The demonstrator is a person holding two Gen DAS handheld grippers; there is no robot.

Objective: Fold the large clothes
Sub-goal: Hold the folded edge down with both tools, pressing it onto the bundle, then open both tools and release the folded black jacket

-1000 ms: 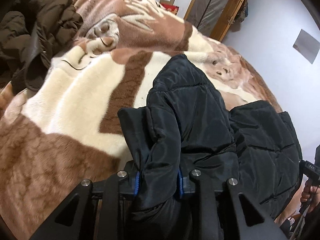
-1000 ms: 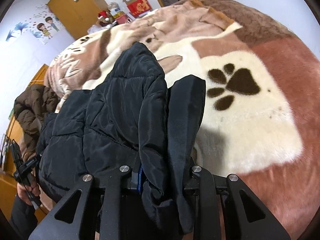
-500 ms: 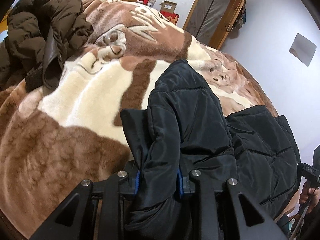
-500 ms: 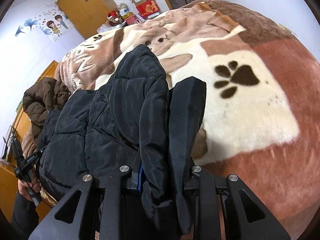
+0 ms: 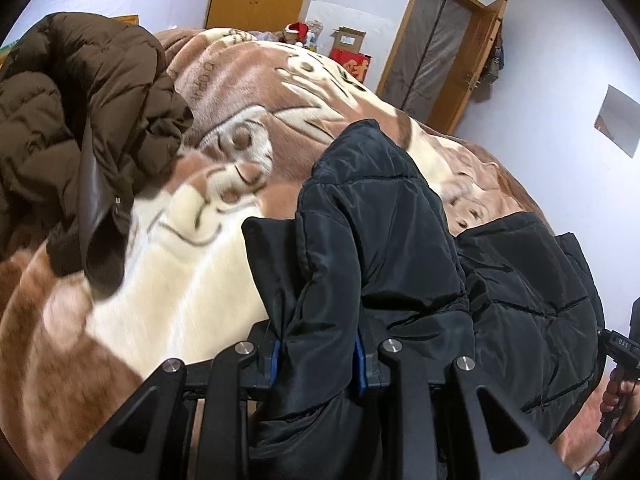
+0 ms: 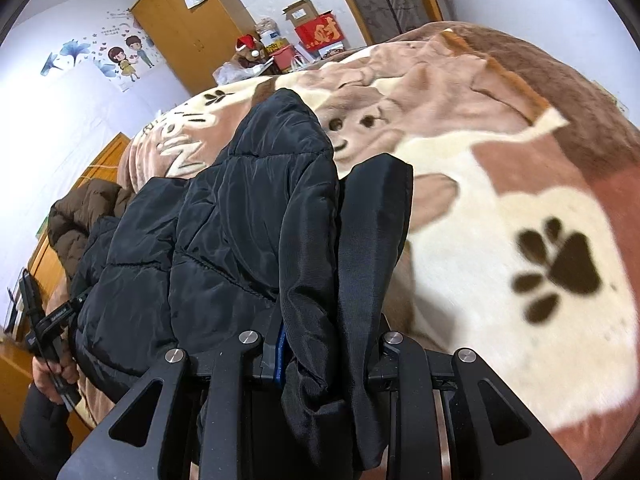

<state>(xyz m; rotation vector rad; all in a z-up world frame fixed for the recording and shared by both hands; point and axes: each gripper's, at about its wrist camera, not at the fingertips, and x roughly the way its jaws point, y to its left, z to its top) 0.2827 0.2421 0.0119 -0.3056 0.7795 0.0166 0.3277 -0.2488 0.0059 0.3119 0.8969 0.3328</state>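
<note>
My left gripper [image 5: 318, 354] had its jaws clamped on a bunched edge of the black quilted puffer jacket [image 5: 400, 240], and my right gripper [image 6: 328, 354] pinched another fold of it [image 6: 248, 232]. The jacket draped from both grips across the brown-and-cream plush blanket [image 6: 500, 208] on the bed, well apart from a crumpled dark brown puffer coat [image 5: 80, 120]

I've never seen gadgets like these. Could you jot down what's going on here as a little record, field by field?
Setting: bedroom, bed covered by a brown and cream blanket with paw prints
Garment being handled: black puffer jacket
Left hand-held gripper: shut on the jacket's fabric
Right hand-held gripper: shut on the jacket's fabric
Jacket position: held up at two points, the rest draped between them over the bed
Other clothing: brown puffer coat heaped on the bed, apart from the black one
Background: wooden wardrobe, red box
</note>
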